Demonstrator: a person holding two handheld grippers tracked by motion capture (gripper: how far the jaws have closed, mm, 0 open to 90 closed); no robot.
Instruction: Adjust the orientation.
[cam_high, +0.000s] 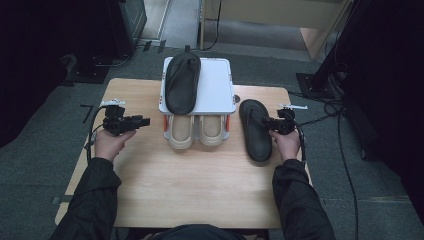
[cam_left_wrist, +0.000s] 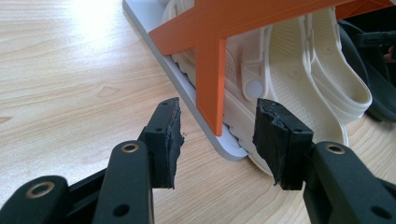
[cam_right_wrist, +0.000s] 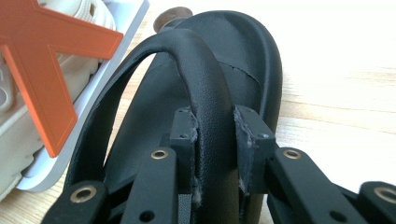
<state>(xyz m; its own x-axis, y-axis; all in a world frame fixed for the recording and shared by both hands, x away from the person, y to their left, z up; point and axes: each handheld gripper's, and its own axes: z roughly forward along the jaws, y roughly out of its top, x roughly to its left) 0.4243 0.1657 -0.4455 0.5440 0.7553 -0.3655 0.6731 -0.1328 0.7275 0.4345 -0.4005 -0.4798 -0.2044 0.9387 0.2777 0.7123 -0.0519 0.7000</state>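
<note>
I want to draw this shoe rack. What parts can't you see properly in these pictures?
- Cream sandals, high view: heels hidden under the rack's white top shelf.
- Black sandal, right gripper view: heel end hidden behind the right gripper.
- Orange brace, left gripper view: cut off by the top edge.

Black sandal (cam_high: 255, 129) flat beside shoe rack (cam_high: 222, 90)

The table (cam_high: 200, 190) was light wood. A small white rack (cam_high: 220, 90) stood on it near the back, and a black sandal (cam_high: 255, 131) lay flat just beside the rack.
</note>
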